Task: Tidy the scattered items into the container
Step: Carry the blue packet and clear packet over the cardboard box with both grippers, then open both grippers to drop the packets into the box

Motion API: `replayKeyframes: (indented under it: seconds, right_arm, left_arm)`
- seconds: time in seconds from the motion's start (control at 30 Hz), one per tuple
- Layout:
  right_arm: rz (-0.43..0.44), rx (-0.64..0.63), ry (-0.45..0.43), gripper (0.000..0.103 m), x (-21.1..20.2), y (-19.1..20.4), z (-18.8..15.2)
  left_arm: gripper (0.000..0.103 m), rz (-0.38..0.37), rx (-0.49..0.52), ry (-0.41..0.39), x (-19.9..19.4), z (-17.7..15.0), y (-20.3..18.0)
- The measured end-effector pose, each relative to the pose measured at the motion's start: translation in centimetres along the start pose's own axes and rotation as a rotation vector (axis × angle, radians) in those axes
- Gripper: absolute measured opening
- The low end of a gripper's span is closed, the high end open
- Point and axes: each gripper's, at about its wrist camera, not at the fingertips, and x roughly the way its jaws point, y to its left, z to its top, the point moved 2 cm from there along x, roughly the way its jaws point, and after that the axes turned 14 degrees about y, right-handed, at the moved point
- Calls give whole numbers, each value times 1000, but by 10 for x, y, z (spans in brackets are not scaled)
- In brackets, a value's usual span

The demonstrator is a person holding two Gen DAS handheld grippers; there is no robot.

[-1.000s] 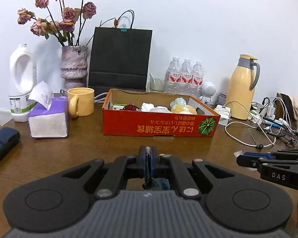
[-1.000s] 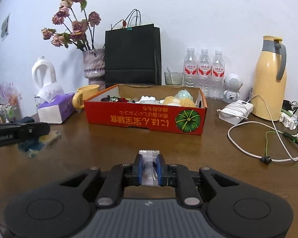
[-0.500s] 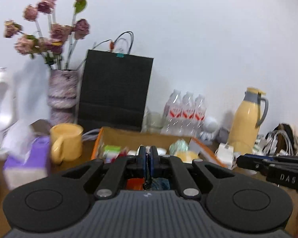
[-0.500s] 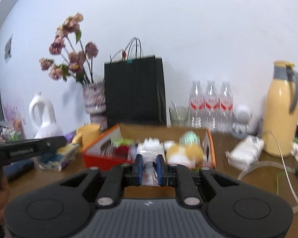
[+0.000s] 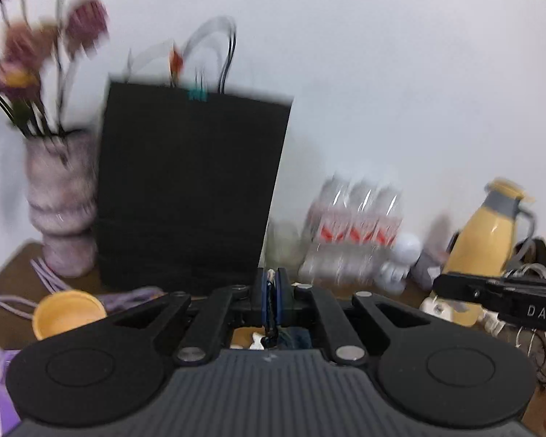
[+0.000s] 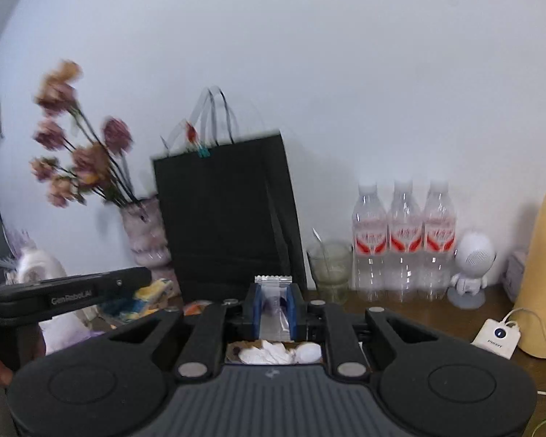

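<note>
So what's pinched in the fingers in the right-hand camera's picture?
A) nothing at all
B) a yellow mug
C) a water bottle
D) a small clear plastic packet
D: in the right wrist view the right gripper is shut on a small clear packet with a crimped top edge, standing up between the blue fingers.

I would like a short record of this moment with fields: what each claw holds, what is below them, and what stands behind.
left claw: shut on a thin dark item, blurred, kind unclear
right claw: shut on a clear sachet with a crimped top edge
below the claws: white items seen through the gap under the right claw
behind: black paper bag, vase of flowers, three water bottles, yellow jug
picture quality: left view smeared by motion
</note>
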Motion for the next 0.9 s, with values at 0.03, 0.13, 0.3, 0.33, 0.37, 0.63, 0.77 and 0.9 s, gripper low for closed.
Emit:
replayKeyframes:
  seconds: [0.03,0.13,0.3,0.33,0.37,0.63,0.77,0.9]
  right_arm:
    - [-13,3,35,13,12,-4,8]
    - [-49,12,145,13,52,-17,26]
    - [-49,106,349,13,125,-46,31]
    - [-37,133,397,13,140,-52,29]
    - [-36,142,444,13,154,-56,27]
    - [-114,83,670,14,219,-58,1]
    - [-143,121,722,20,229,-62,-7]
    - [-63,148,699,52,211,-60,0]
  left_arm:
    - [5,10,3,56,18,7,2]
    - [5,59,-12,177,63,16,11]
    - [5,91,-39,389,131,13,29]
    - [5,103,-41,432,144,10,32]
    - [5,111,-51,475,155,7,36]
    - [8,145,-61,583,190,-7,44]
    - [23,151,-78,597,184,-1,44]
    - [54,124,-94,584,166,10,43]
